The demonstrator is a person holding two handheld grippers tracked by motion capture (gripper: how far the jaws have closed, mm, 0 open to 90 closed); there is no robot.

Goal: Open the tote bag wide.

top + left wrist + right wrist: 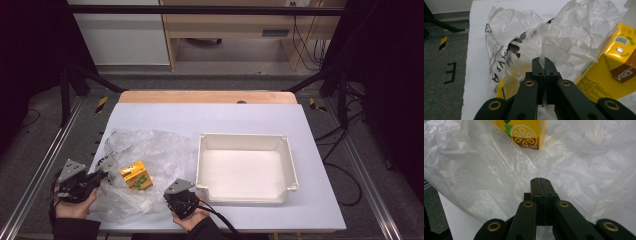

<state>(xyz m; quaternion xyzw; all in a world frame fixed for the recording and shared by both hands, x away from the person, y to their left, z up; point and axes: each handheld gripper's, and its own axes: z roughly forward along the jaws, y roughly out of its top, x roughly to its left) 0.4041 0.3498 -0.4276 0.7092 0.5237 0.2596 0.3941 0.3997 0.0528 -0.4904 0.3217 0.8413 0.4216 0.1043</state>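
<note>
Yellow drink carton (609,67) cropped at three o'clock of the left gripper view, label print too small to read. Same carton (524,132) cut at twelve o'clock of the right gripper view, top half lost. Black lettering on the clear plastic bag (504,57) crumpled, partly folded under, unreadable. Right gripper (540,182) jaws pressed together against the film; whether a fold sits between them, impossible to tell. Forearms clipped at six o'clock of the high view. Left gripper (102,176) tips buried under the bag's edge there.
</note>
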